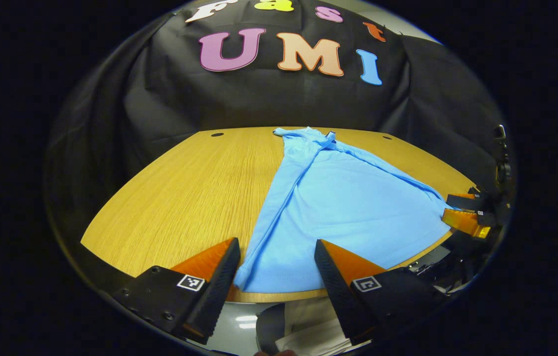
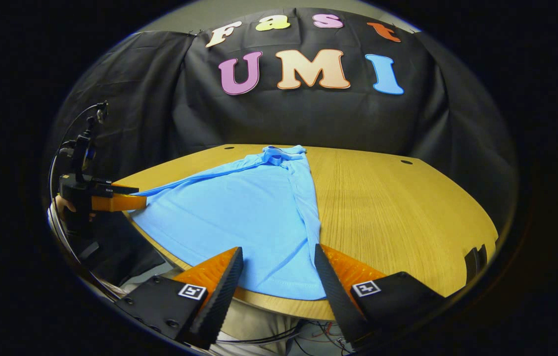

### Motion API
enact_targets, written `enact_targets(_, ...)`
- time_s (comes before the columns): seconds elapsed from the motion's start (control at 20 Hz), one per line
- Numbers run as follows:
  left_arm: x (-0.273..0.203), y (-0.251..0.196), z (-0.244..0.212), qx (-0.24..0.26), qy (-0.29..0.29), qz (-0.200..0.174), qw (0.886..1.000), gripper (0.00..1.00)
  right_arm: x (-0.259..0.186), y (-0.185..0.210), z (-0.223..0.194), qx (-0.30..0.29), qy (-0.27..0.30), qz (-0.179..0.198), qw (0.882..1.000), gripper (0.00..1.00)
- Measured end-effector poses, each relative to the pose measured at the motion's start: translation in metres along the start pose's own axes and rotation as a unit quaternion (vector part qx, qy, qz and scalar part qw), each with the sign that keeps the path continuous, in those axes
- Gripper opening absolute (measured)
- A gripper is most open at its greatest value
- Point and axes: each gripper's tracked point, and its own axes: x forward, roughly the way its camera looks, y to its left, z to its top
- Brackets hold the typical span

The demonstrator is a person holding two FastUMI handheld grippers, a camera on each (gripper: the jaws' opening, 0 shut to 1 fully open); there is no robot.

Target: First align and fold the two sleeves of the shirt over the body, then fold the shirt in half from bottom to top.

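Note:
A light blue shirt [image 1: 338, 207] [image 2: 239, 207] lies flat on the wooden table [image 1: 195, 188] [image 2: 397, 207], collar [image 1: 326, 138] [image 2: 279, 155] at the far side and hem along the near edge. Its sleeves look folded in over the body. In the left gripper view my left gripper [image 1: 276, 244] is open at the near edge, and the hem's left corner lies between its fingers. In the right gripper view my right gripper [image 2: 277, 251] is open over the hem's right corner. Each view also catches the other gripper at the opposite hem corner: right gripper [image 1: 462, 211], left gripper [image 2: 118, 197].
Bare wood stretches beside the shirt on both sides. Small round holes [image 1: 217, 134] [image 2: 406, 162] sit near the table's back edge. A dark clamp [image 2: 476, 257] stands at the right edge. The person's light trousers [image 1: 308, 321] and cables [image 2: 279, 338] show below the near edge.

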Motion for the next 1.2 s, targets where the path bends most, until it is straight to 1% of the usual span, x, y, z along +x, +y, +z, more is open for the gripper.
enact_targets(0.05,0.001,-0.004,-0.001,-0.002,-0.001,-0.004,1.000,0.90,0.001,0.002,-0.001,-0.001,0.001,0.003,1.000,0.84)
enact_targets(0.1,-0.001,-0.007,0.000,0.003,-0.007,-0.009,1.000,0.85,0.002,0.004,-0.001,-0.001,0.000,0.005,1.000,0.83)
enact_targets(0.15,0.000,-0.013,0.001,0.010,-0.010,-0.017,1.000,0.73,0.004,0.004,-0.001,0.003,-0.001,0.005,1.000,0.72)
enact_targets(0.2,0.002,-0.017,0.000,0.011,-0.011,-0.024,1.000,0.66,0.004,0.005,0.000,0.002,-0.001,0.003,1.000,0.60)
enact_targets(0.25,0.003,-0.018,0.001,0.013,-0.012,-0.027,0.999,0.51,0.005,0.008,-0.001,-0.003,0.001,0.005,1.000,0.48)
enact_targets(0.3,0.001,-0.021,0.002,0.011,-0.012,-0.033,0.999,0.45,0.005,0.012,-0.001,0.002,0.005,0.009,1.000,0.48)
enact_targets(0.35,0.003,-0.022,0.002,0.006,-0.012,-0.036,0.999,0.38,0.005,0.013,0.000,0.005,0.005,0.011,1.000,0.31)
enact_targets(0.4,0.002,-0.024,0.002,0.005,-0.012,-0.038,0.999,0.32,0.005,0.014,0.000,-0.004,0.006,0.017,1.000,0.26)
enact_targets(0.45,0.003,-0.027,0.003,0.007,-0.012,-0.042,0.999,0.22,0.008,0.014,-0.001,0.003,0.009,0.018,1.000,0.19)
enact_targets(0.5,0.003,-0.028,0.002,0.009,-0.010,-0.045,0.999,0.20,0.007,0.017,0.000,0.001,0.010,0.021,1.000,0.12)
enact_targets(0.55,0.004,-0.030,0.003,0.010,-0.011,-0.049,0.999,0.12,0.008,0.017,-0.002,0.001,0.013,0.023,1.000,0.07)
enact_targets(0.65,0.002,-0.029,0.004,0.005,-0.011,-0.053,0.999,0.08,0.008,0.020,-0.003,0.000,0.018,0.025,1.000,0.05)
enact_targets(0.8,0.001,-0.030,0.004,0.014,-0.013,-0.051,0.999,0.06,0.008,0.021,0.000,-0.015,0.018,0.021,0.999,0.03)
enact_targets(1.0,0.005,-0.029,0.010,-0.016,-0.016,-0.059,0.998,0.01,0.014,0.018,0.007,-0.019,0.012,0.016,1.000,0.03)
enact_targets(1.05,0.006,-0.028,0.013,-0.017,-0.017,-0.058,0.998,0.00,0.015,0.017,0.011,-0.019,0.009,0.016,1.000,0.03)
enact_targets(1.2,0.010,-0.020,0.032,0.005,-0.032,-0.046,0.998,0.00,0.026,0.013,0.030,-0.020,0.001,0.016,1.000,0.03)
